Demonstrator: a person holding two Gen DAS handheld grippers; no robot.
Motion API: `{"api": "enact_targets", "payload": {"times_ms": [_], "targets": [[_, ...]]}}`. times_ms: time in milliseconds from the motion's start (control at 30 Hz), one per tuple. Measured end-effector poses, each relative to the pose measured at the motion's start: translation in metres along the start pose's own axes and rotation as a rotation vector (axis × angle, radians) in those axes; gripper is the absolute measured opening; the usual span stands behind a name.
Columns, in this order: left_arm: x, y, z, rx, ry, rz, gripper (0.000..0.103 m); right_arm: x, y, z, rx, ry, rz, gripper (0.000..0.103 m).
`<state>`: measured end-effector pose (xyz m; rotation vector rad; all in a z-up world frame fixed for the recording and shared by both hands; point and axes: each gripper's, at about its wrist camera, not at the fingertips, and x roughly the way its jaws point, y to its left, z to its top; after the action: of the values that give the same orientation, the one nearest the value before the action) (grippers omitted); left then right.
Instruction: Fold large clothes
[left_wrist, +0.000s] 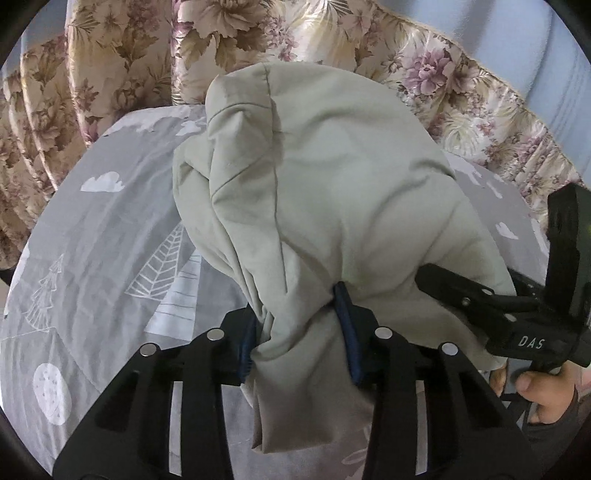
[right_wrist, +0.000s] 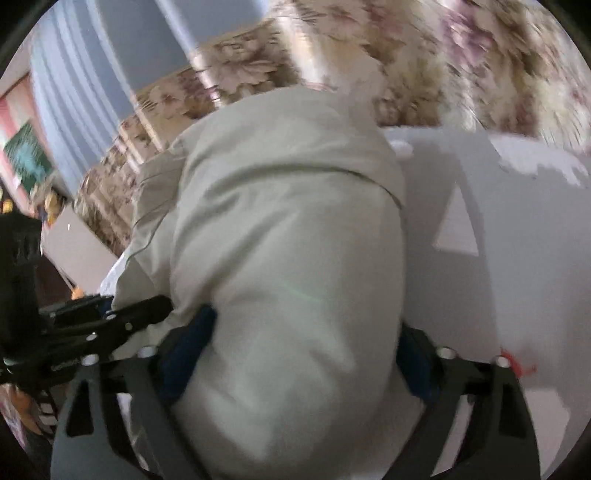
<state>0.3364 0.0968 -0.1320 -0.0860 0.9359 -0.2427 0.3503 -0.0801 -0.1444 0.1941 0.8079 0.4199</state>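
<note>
A pale green garment (left_wrist: 325, 206) hangs bunched above the grey printed bedsheet (left_wrist: 103, 236), gathered between two handheld grippers. The left gripper (left_wrist: 299, 332) has its jaws pinched narrow on a wad of the cloth; the right gripper (right_wrist: 295, 354) has its jaws spread wide around a thick roll, though whether they press it is unclear. Folding looks barely begun: no flat, squared layers show. The garment's shape and edges are hidden, and the right view is blurred.

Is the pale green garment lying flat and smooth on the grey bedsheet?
No, the pale green garment is bunched and lifted off the grey bedsheet, gathered between the pads of the left hand-held gripper.
</note>
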Motion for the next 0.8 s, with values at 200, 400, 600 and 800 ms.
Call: {"api": "enact_targets", "payload": {"times_ms": [200,400,600,800], "targets": [[-0.003,-0.004,-0.001,-0.018,-0.025,0.028,0.031,-0.004,0.004,-0.001,-0.025,-0.02,0.029,0.07],[-0.016,-0.015,0.01,-0.046,-0.071,0.054,0.018,-0.017,0.01,0.012,-0.051,-0.071,0.073,0.049],[-0.058,-0.041,0.03,-0.011,-0.19,0.079,0.015,-0.06,0.019,0.026,-0.126,-0.182,0.072,0.044],[-0.098,-0.095,0.03,0.073,-0.28,0.035,0.016,-0.139,0.007,0.022,-0.159,-0.303,0.008,0.044]]}}
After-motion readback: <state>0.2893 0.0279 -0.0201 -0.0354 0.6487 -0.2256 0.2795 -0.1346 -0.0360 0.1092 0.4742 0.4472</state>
